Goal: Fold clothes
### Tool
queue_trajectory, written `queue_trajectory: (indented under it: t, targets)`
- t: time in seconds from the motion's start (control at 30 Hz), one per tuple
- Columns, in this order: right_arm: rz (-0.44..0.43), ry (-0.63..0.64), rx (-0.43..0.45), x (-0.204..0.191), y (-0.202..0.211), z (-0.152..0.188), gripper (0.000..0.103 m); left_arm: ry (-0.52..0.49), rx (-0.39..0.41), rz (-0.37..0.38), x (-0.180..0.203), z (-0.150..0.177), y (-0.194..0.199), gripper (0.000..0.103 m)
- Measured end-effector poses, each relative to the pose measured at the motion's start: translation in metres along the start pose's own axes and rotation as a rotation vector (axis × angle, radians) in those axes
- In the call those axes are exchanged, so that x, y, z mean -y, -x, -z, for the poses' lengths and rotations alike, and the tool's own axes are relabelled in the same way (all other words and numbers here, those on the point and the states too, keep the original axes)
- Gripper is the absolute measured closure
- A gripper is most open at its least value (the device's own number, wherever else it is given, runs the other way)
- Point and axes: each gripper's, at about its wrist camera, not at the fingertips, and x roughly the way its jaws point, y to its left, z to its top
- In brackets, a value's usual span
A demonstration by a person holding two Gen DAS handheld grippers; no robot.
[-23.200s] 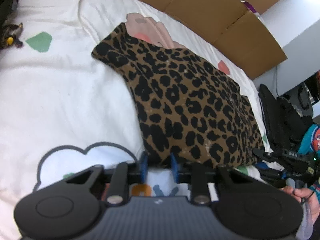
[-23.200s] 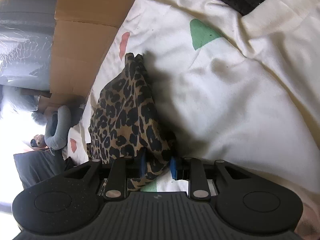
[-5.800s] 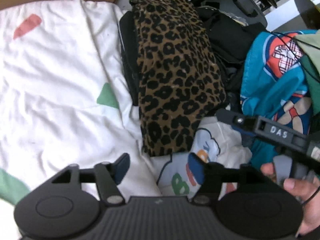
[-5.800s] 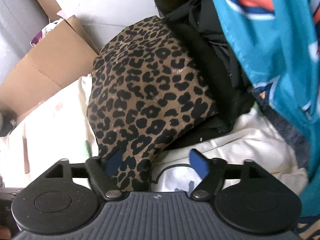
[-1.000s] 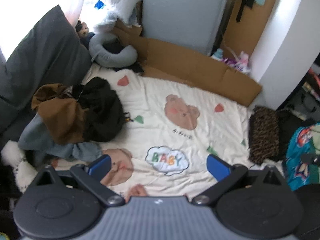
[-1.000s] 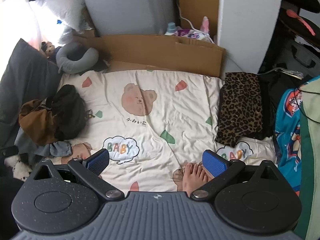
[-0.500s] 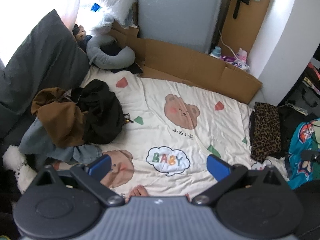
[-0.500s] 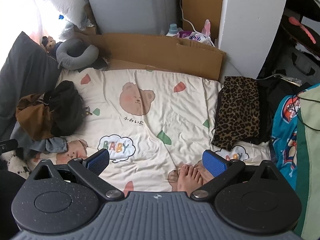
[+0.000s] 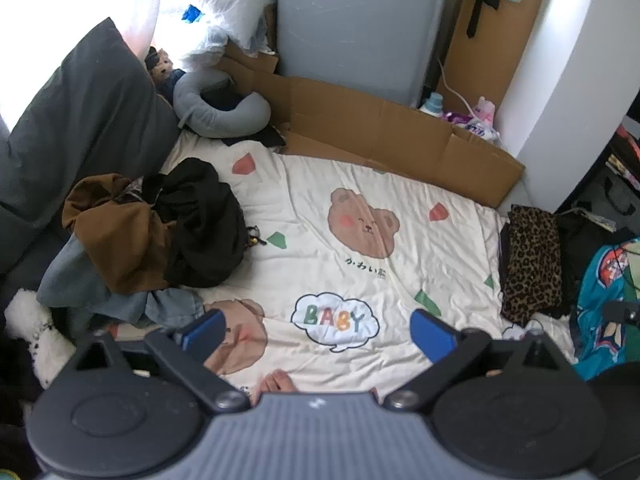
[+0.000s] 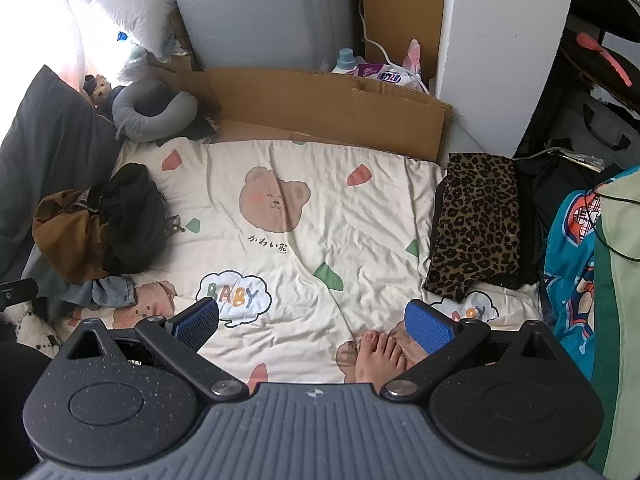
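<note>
Both sets of jaws are standing wide and holding nothing: the left gripper [image 9: 318, 330] is hovering high above the cream blanket [image 9: 400, 280], its blue pads [image 9: 433, 336] spread far apart over the cloud print reading BABY [image 9: 335, 320], and the right gripper [image 10: 314, 322] is hanging at a similar height with its own blue pads [image 10: 428, 328] equally wide. The folded leopard-print garment [image 10: 476, 220] is lying at the right edge of the blanket, resting on a stack of black clothing [image 10: 528, 208] just beside the white wall corner [image 10: 500, 52]; in the left wrist view the same garment [image 9: 530, 264] is sitting well to the right of the bear print [image 9: 362, 226]. On the opposite, left side of the blanket a loose heap is waiting unfolded: a brown garment [image 9: 116, 240], a black garment [image 9: 204, 232] pressed against it, and a piece of blue denim [image 9: 168, 308] poking out beneath them. A teal cartoon-print fabric [image 10: 572, 264] is hanging at the far right, near the leopard piece. A flattened cardboard sheet [image 10: 320, 108] is lining the far edge of the blanket, with a grey neck pillow [image 10: 152, 116] at its left end and a dark grey cushion [image 9: 84, 132] leaning along the left side. The person's bare foot [image 10: 376, 356] is showing on the blanket just below the right gripper's pads.
</note>
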Motion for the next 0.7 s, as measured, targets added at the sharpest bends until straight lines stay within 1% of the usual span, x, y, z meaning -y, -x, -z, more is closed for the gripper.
queue_trajectory:
  t: [0.13,0.43,0.7]
  targets:
    - [0.0,0.003,0.0,0.002,-0.0004,-0.0005,0.001,-0.012,-0.005,-0.001,0.0008,-0.0005,-0.0005,0.005]
    - [0.005,0.002,0.002,0.0035,-0.0002,-0.0021,0.001,0.001,-0.002,0.012,-0.0013,-0.0006,0.0007,0.005]
    - [0.009,0.005,0.004,0.0035,-0.0006,-0.0019,0.001,0.004,-0.004,0.009,-0.0017,-0.0005,0.0004,0.005]
